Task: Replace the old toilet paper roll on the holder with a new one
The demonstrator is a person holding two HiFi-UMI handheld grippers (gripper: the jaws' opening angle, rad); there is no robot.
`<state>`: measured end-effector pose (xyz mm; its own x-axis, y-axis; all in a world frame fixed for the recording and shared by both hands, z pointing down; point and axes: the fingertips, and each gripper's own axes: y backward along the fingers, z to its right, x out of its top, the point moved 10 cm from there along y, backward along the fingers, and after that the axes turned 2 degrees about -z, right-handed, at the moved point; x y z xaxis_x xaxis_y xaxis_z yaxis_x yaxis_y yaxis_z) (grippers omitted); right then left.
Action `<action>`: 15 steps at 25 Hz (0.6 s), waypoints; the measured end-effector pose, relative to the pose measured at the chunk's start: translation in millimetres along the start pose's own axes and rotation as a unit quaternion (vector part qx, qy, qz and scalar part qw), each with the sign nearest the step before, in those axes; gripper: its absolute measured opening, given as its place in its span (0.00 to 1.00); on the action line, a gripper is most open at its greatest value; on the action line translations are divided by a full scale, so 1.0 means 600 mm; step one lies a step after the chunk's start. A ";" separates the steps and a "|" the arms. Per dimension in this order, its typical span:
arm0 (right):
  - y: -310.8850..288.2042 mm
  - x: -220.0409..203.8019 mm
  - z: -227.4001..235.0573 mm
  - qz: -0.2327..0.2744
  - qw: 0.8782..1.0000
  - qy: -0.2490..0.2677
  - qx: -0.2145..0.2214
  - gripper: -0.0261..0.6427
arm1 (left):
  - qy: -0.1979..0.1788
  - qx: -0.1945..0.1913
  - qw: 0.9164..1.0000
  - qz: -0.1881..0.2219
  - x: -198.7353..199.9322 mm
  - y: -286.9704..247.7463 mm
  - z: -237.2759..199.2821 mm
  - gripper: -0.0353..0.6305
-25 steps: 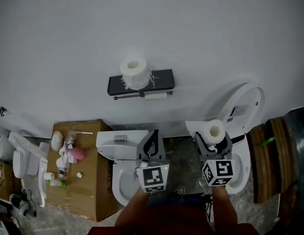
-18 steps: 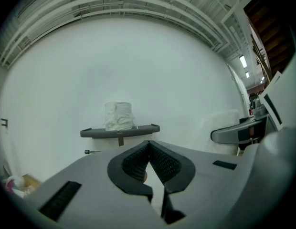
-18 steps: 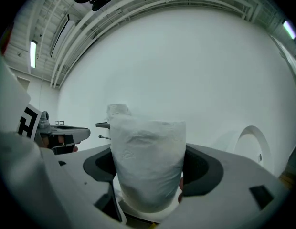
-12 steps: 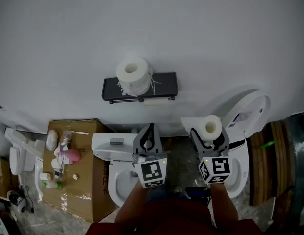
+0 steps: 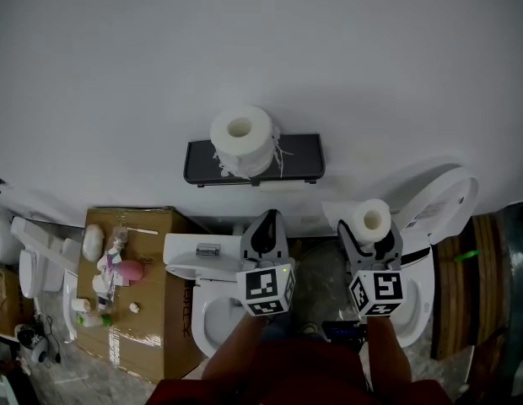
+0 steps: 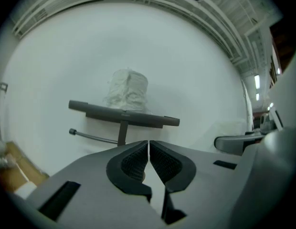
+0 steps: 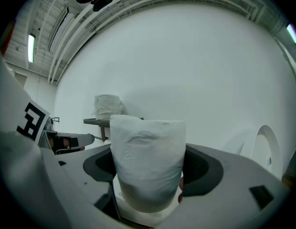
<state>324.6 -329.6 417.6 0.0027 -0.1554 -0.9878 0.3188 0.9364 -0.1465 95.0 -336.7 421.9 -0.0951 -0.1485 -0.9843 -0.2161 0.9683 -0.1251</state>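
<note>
A black wall holder (image 5: 297,157) carries a ragged white roll (image 5: 241,137) standing on its shelf. In the left gripper view that shelf (image 6: 124,114) is straight ahead, with the roll (image 6: 127,88) on top and a thin bar (image 6: 90,137) below it. My left gripper (image 5: 267,219) is shut and empty, its pads (image 6: 138,159) meeting, below the holder. My right gripper (image 5: 371,236) is shut on a fresh toilet paper roll (image 5: 372,219), which stands upright between the jaws (image 7: 148,161). From the right gripper view the holder (image 7: 98,121) lies ahead to the left.
Below are a white toilet (image 5: 202,298) on the left and another with its lid raised (image 5: 443,201) on the right. A cardboard box (image 5: 152,310) with small bottles and a pink object (image 5: 126,271) stands at the left. Brown wooden pieces (image 5: 464,285) are at the right.
Both grippers have moved toward the wall and the holder. The left one has rolled slightly. The right still carries the fresh roll.
</note>
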 end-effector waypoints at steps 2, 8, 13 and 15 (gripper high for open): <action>-0.003 -0.003 0.003 -0.003 1.000 0.000 -0.004 0.61 | 0.082 -0.015 0.996 -0.013 -0.009 -0.013 -0.010 0.12; -0.016 -0.009 0.017 -0.011 1.000 -0.001 -0.019 0.61 | 0.352 -0.069 0.934 -0.011 -0.054 -0.058 -0.048 0.31; -0.024 -0.009 0.023 -0.017 0.999 0.003 -0.029 0.61 | 0.509 -0.114 0.853 0.027 -0.081 -0.101 -0.061 0.47; -0.028 -0.010 0.025 -0.020 0.999 0.005 -0.033 0.61 | 0.526 -0.112 0.842 0.038 -0.083 -0.119 -0.065 0.48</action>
<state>333.3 -349.2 427.1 -0.0181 -0.1908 -0.9815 0.2544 0.9484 -0.1890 77.2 -406.5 485.0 -0.9003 -0.2972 -0.3181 -0.3368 0.9385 0.0764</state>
